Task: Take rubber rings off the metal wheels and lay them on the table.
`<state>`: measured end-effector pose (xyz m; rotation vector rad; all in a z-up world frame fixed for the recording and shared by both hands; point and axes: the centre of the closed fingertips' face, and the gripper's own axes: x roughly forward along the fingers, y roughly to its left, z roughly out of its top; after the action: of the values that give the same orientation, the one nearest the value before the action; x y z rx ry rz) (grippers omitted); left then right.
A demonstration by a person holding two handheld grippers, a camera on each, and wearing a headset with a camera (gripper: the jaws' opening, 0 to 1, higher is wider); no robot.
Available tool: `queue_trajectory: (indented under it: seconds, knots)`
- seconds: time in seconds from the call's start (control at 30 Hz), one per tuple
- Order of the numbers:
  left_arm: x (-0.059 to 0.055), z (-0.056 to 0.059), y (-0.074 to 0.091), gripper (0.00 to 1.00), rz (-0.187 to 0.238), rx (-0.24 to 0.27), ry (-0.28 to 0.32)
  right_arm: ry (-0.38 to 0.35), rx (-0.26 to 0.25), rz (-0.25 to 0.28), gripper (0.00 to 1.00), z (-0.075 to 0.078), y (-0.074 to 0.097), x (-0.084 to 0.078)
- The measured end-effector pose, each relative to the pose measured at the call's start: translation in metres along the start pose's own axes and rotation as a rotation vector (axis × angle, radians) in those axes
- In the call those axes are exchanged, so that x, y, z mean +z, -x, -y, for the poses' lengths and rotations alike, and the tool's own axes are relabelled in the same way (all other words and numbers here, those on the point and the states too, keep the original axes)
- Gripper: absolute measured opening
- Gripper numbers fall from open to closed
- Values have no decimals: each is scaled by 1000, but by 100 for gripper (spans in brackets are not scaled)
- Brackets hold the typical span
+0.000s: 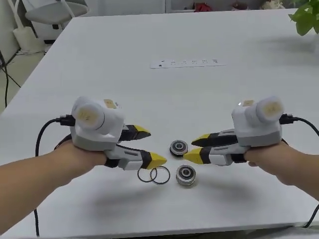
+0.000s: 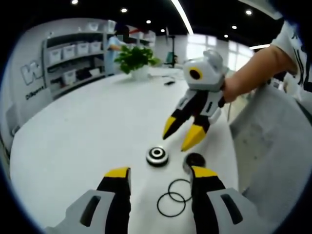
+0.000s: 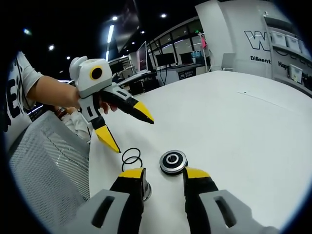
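Held level, tips facing: left gripper (image 1: 152,146) and right gripper (image 1: 194,148), both spread and empty. Between the tips, two round, shiny metal wheels (image 1: 178,148). Just by the left tips, two thin black rubber rings (image 1: 154,175), flat on the smooth white table (image 1: 199,99).

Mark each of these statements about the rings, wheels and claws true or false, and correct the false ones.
1. Two rubber rings lie overlapping on the table. True.
2. The left claw is shut on a ring. False: it is open and holds nothing.
3. Two metal wheels rest on the table, apart from each other. True.
4. The right claw grips a wheel. False: it is open and empty.
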<state>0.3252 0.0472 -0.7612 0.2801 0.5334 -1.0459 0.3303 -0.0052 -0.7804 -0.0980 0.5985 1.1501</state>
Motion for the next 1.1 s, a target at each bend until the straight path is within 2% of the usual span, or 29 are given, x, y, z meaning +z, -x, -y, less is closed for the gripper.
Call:
queue_trajectory:
  seconds: [0.53, 0.73, 1.1]
  knots:
    - [-1, -1, -31, 44, -32, -17, 4, 23, -38, -12, 28, 11, -3, -8]
    - [2, -3, -43, 38, -29, -14, 22, 19, -40, -11, 28, 13, -3, -10]
    - [4, -5, -57, 30, -48, -15, 10, 7, -41, -5, 27, 14, -4, -12]
